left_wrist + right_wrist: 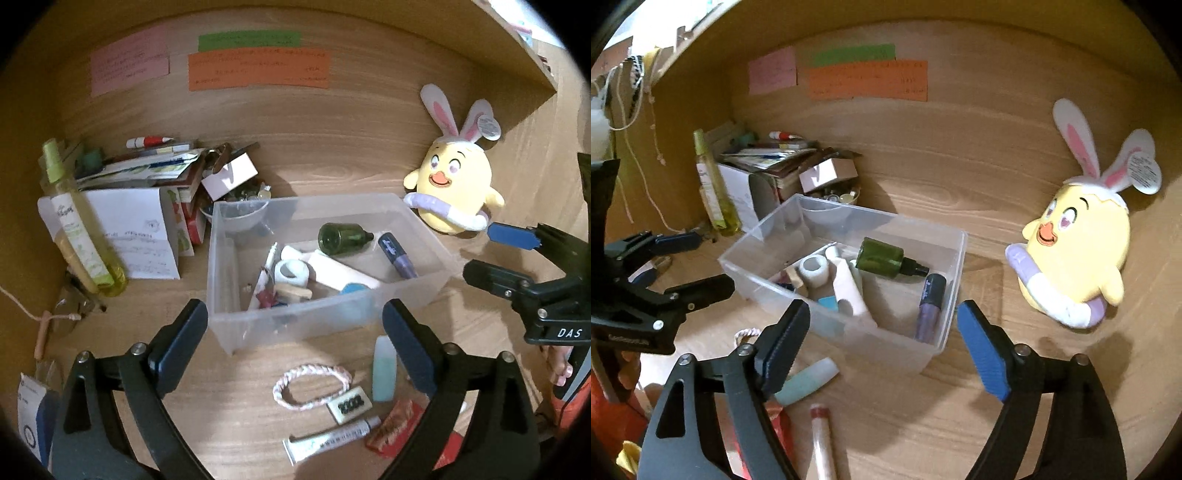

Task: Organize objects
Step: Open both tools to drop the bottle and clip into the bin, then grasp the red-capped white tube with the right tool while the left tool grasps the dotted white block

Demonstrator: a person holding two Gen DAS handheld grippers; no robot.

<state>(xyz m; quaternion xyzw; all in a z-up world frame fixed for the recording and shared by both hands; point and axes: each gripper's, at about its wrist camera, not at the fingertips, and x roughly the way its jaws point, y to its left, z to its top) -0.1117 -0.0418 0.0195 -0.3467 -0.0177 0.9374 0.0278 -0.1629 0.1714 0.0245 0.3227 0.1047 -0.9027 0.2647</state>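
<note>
**Both tools empty, loose bits waiting in front of the bin**

So the clear plastic bin (258,325) sits mid-surface and already has a fair haul in it: a dark green bottle (341,238), a purple tube (397,258), a white tape roll (291,271) and some other odds and ends. What's left to sort is the little pile on the near side of the bin, towards the cameras: a pale teal tube (384,371), a braided pink-white bracelet (310,384), a small white combination lock (349,404), a white glue-type tube (332,437) and a red packet (397,430).

The left tool (295,354) is spread wide with nothing between its pads, hovering right over that pile, with the bracelet sitting almost dead between the fingers. The right tool (882,354) is wide open and empty too, and it's pointed more at the bin's near right corner.

The relation that matters: the teal tube lies just below and beside the left tool's right finger, its long axis running roughly along the tool's pointing direction towards the bin (so the jaws would close across its narrow width, which is handy). From the right wrist view the same tube (807,380) lies off to that tool's left, mostly behind its left finger. The left hand looks like the nearer one, and the bin is just ahead of it.

The yellow chick plush (456,192) sits well off to the right of the bin, out of the way.
</note>
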